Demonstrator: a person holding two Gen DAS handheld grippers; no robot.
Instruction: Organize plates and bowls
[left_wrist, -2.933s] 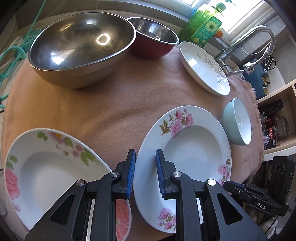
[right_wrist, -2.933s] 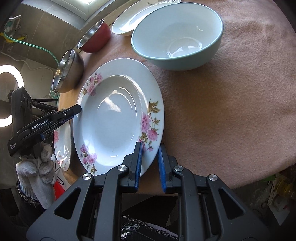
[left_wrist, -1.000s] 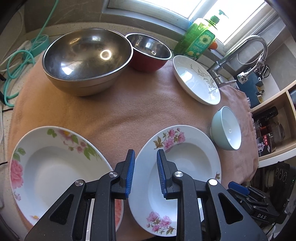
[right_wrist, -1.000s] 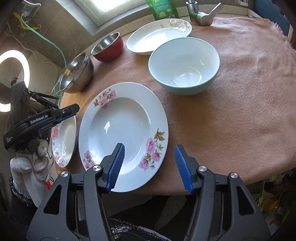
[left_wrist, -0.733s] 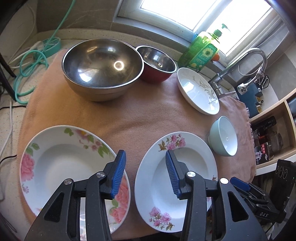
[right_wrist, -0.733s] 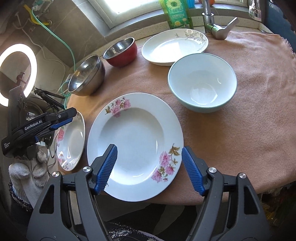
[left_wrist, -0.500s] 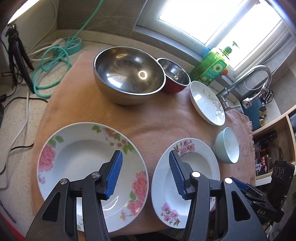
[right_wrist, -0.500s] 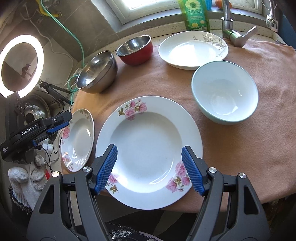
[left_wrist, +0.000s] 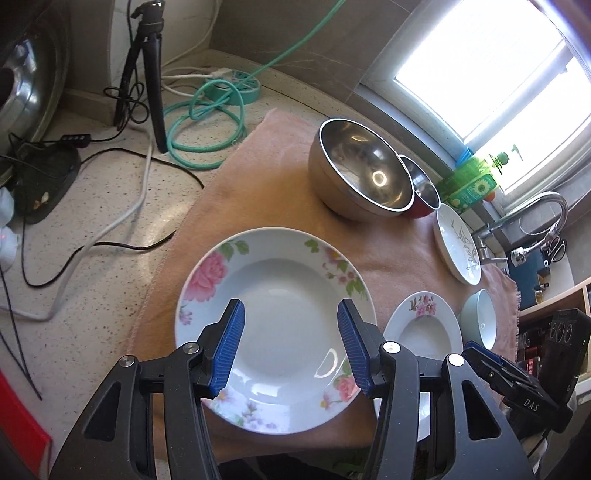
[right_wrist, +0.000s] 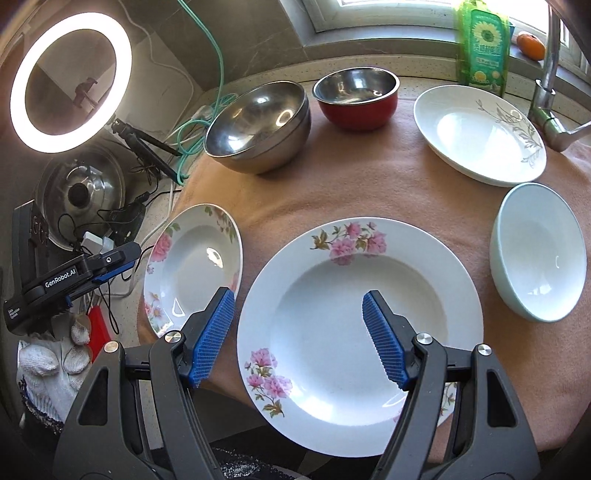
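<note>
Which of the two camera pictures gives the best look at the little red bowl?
The right wrist view: the red bowl shows whole, shiny inside and red outside. In the left wrist view, the red bowl is mostly hidden behind the big steel bowl.

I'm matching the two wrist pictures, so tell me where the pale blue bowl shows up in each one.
Left wrist view: the pale blue bowl sits at the far right edge, just right of the small-flowered plate.
Right wrist view: the pale blue bowl is at mid right, right of the same plate.
Shared landmark: the green soap bottle by the window, behind the leaf-patterned plate.
</note>
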